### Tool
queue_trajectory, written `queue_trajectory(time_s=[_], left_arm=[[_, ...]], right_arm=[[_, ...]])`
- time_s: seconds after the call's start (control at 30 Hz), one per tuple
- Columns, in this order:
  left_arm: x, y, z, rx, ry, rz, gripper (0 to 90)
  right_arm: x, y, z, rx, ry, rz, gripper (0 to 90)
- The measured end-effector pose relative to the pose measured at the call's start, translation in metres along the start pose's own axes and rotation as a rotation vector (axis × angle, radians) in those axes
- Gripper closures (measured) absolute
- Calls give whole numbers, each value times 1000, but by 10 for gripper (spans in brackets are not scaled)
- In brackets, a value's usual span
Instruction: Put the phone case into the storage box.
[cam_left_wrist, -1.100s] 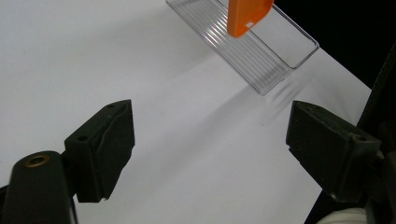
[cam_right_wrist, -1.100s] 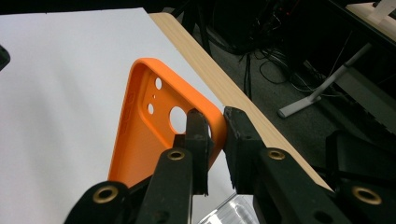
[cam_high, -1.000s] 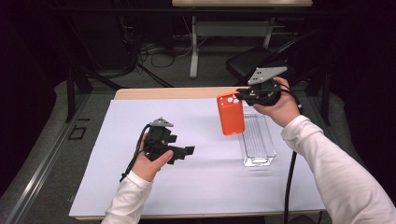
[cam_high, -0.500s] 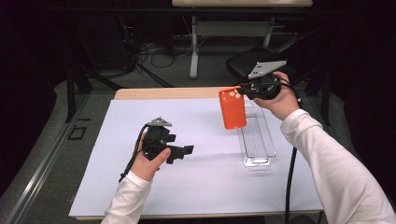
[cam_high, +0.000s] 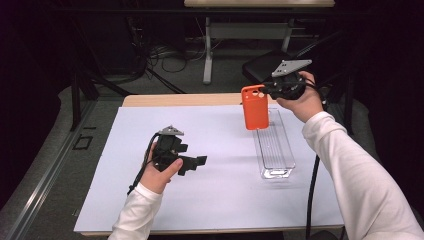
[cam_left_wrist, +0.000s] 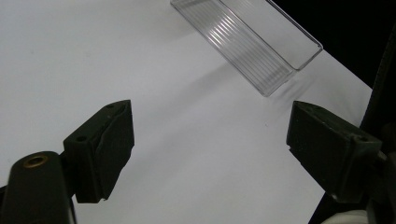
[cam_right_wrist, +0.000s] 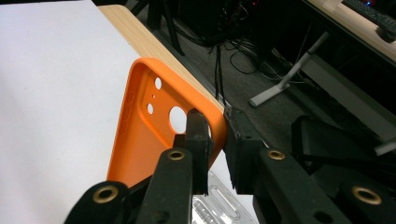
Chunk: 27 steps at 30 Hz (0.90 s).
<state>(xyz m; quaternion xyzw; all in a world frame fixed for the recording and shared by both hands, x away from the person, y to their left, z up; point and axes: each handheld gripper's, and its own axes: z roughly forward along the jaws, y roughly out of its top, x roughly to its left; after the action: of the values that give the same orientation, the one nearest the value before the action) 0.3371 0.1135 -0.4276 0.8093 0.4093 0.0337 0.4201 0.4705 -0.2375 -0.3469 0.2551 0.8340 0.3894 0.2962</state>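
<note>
Wooden surface (cam_high: 150, 100) at frame centre, covered by a white sheet (cam_high: 215, 190); a clear plastic tray (cam_high: 275, 150) lies on the sheet, right of centre.

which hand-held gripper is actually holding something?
The right hand-held gripper: its jaws are shut on the top edge of the orange phone case, lifted above the clear tray. The left hand-held gripper is open, with nothing between its jaws.

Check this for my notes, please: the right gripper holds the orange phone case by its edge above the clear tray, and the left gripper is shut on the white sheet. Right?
Not quite. The left gripper is open, as the left gripper view shows: its jaws stand wide apart over the white sheet with nothing between them. The rest holds: the right gripper holds the orange phone case by its edge above the clear tray.
</note>
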Motion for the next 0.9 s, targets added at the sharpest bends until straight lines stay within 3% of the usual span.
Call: queue_trajectory(time_s=[0.3, 0.57, 0.9], left_arm=[[1, 0, 0, 2, -1, 3, 156], [0, 0, 1, 6, 3, 1, 155], [2, -1, 1, 5, 4, 0, 156]], right_arm=[[-6, -4, 5, 16, -25, 1, 806], [-10, -7, 4, 4, -61, -50, 806], [-17, -15, 3, 2, -84, -71, 806]])
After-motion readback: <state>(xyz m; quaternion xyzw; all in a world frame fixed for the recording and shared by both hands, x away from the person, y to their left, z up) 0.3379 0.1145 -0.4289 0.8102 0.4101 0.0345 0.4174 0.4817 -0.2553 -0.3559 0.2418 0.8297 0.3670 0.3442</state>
